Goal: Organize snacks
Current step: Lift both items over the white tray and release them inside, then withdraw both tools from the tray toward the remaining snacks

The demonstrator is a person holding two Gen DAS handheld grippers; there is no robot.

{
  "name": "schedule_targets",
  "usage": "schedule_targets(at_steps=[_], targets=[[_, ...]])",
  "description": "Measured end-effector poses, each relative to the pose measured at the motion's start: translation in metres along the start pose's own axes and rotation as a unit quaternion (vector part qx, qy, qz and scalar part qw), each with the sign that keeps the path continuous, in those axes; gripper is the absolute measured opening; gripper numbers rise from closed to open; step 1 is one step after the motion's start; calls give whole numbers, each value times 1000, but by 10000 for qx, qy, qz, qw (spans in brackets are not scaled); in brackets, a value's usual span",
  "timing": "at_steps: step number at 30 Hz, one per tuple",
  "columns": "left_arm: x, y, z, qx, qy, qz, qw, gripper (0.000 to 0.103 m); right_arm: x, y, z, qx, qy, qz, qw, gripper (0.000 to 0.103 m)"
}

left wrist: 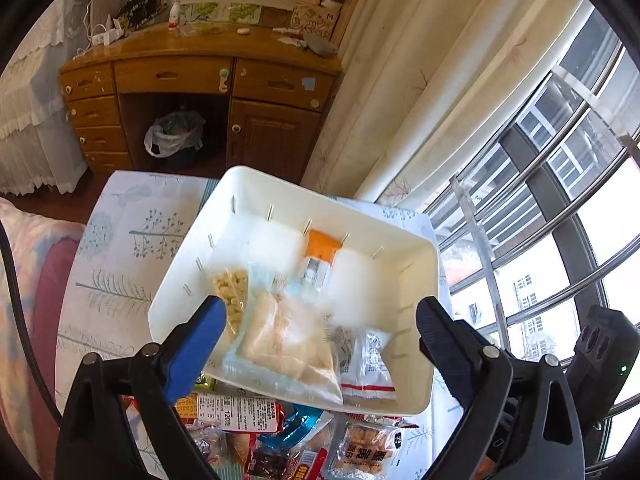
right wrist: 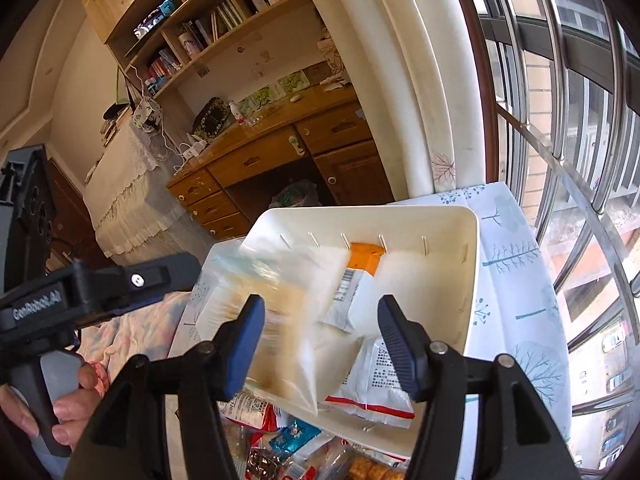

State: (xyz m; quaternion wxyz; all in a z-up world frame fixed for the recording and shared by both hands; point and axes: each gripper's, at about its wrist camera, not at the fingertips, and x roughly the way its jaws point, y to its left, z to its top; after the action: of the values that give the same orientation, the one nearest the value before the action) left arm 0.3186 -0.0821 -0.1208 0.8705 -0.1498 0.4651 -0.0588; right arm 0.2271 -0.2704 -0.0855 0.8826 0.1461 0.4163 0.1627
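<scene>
Two grippers hover over the near edge of a white bin (left wrist: 240, 184) that sits on a table under a tree-print cloth (left wrist: 120, 248). Inside the bin, a large clear bag of pale snacks (left wrist: 288, 344) lies toward the near wall, blurred in the right wrist view, so whether it is settled I cannot tell. Beside it, toward the bin's left wall, sits a small clear pack of yellowish pieces (left wrist: 232, 288); toward the far wall lies an orange-topped sachet (left wrist: 320, 256); and at the bin's near right corner rests a white packet with a red stripe (left wrist: 372, 368). The left gripper (left wrist: 320, 320) has its jaws spread wide, with nothing pressed between the pads; its blue pad overlaps the small pack in view, though contact is not clear. The right gripper (right wrist: 320, 336) stands with jaws apart, clamped on nothing, above the large bag and the white packet. Just outside the bin's near wall, a heap of loose snack packs (left wrist: 280, 432) lies on the cloth. Left of the bin, a hand (right wrist: 60, 408) grips the left gripper's handle.
</scene>
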Motion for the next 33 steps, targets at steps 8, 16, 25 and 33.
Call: schedule_targets(at_steps=[8, 16, 25, 33], targets=[[-17, 7, -3, -74, -134, -22, 9999, 96, -1, -4, -2, 226, 43, -15, 9997, 66], [-32, 21, -12, -146, -72, 5, 9999, 96, -12, -6, -10, 724, -63, -284, 9970, 67], [-72, 33, -38, 220, -53, -463, 9987, 96, -49, 0, -43, 1520, -426, -861, 9837, 67], [-126, 62, -79, 565, -7, -730, 9957, 96, -74, 35, -94, 2010, -640, -1284, 9690, 67]])
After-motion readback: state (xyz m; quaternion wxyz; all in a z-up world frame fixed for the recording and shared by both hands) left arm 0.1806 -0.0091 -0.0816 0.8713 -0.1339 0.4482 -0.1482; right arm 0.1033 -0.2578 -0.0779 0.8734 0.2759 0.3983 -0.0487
